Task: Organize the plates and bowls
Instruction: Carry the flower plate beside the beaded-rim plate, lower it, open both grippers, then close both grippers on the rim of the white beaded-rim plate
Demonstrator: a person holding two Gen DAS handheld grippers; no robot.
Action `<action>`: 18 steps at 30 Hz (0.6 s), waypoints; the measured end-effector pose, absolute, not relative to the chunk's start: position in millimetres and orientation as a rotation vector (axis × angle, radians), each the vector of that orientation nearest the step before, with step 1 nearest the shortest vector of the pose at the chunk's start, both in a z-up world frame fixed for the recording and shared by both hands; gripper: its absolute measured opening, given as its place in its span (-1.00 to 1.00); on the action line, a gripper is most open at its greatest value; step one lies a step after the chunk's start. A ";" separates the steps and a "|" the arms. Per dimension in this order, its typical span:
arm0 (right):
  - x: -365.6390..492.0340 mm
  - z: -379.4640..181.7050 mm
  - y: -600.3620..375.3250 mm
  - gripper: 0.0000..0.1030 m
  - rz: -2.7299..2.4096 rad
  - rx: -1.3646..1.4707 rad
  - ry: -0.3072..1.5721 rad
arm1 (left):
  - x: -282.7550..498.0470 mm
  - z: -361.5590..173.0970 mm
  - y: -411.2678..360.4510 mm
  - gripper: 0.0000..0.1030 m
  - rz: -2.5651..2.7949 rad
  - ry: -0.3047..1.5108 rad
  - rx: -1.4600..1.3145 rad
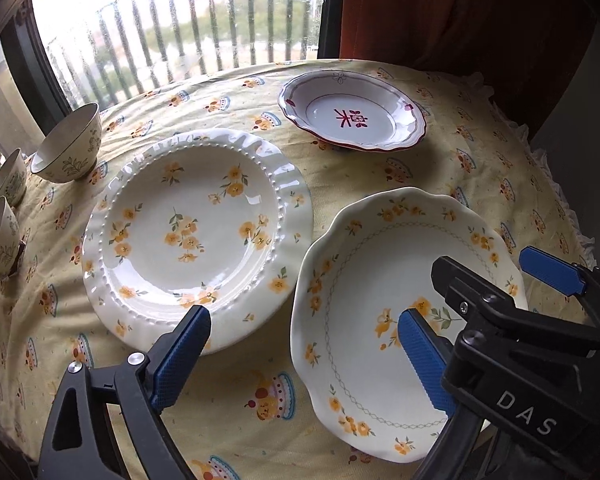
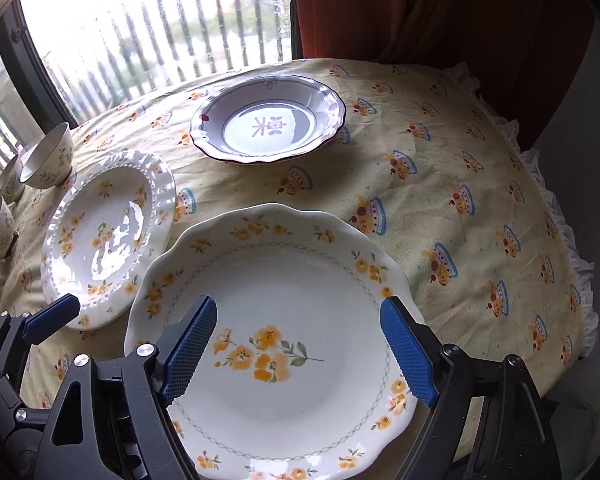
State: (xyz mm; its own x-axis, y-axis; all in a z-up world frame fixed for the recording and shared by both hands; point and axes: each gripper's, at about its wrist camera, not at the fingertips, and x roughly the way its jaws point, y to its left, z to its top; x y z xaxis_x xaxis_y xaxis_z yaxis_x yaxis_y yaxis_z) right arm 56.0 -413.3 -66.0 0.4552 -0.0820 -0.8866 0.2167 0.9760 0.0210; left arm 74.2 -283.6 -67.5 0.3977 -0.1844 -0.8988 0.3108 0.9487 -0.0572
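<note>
Three plates lie on the table. A ruffled, beaded yellow-flower plate [image 1: 196,232] [image 2: 104,236] sits left. A scalloped yellow-flower plate [image 1: 384,300] [image 2: 284,320] sits front right. A red-rimmed plate [image 1: 352,114] [image 2: 268,120] with a red character sits at the back. Three small floral bowls [image 1: 70,146] [image 2: 48,158] stand at the left edge. My left gripper [image 1: 304,348] is open and empty, low between the two front plates. My right gripper [image 2: 298,344] is open and empty, hovering over the scalloped plate; it also shows in the left wrist view [image 1: 496,272].
The round table wears a yellow patterned cloth [image 1: 236,392] [image 2: 460,200] with a frilled edge at right. A window with railings [image 1: 204,28] is behind, a red-brown curtain [image 2: 420,12] at the back right.
</note>
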 end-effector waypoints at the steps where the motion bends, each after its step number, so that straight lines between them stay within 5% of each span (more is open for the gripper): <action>1: 57.1 -63.6 -409.0 0.68 -0.179 0.146 1.079 | 74.3 -65.0 -277.5 0.86 -0.311 1.111 0.123; 18: 77.3 -43.7 -302.8 0.67 -0.246 0.210 1.056 | 111.3 -50.3 -171.4 0.85 -0.332 1.086 0.167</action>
